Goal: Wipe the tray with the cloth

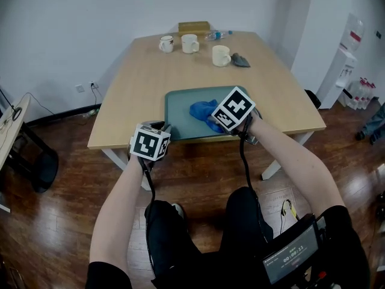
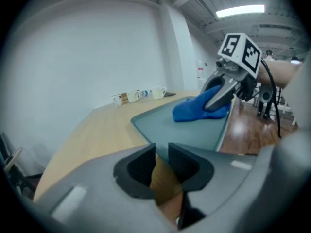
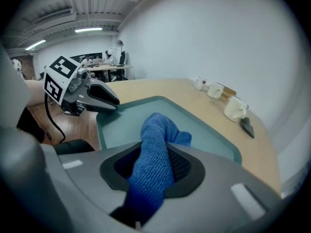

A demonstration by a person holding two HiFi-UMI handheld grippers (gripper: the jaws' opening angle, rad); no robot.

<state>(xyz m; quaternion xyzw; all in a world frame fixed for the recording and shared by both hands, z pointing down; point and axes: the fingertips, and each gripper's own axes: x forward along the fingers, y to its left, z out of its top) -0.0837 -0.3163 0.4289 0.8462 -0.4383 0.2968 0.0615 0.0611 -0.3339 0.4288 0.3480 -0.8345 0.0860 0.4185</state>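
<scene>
Cloth (image 3: 163, 130), seemingly pinched, in right gripper (image 3: 153, 171)

Left gripper (image 3: 114, 102) near-left, tilted down, jaws almost together on tray (image 1: 179, 104) corner. Right gripper (image 2: 212, 105) right of it, pitched steeper, jaws clamped on cloth (image 1: 201, 109). Both forearms outstretched.

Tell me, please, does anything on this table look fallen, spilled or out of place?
Only the water bottle at the far edge of the table: it lies on its side beside the upright mugs. No spill shows. The tray sits flat, with the cloth on it.
</scene>
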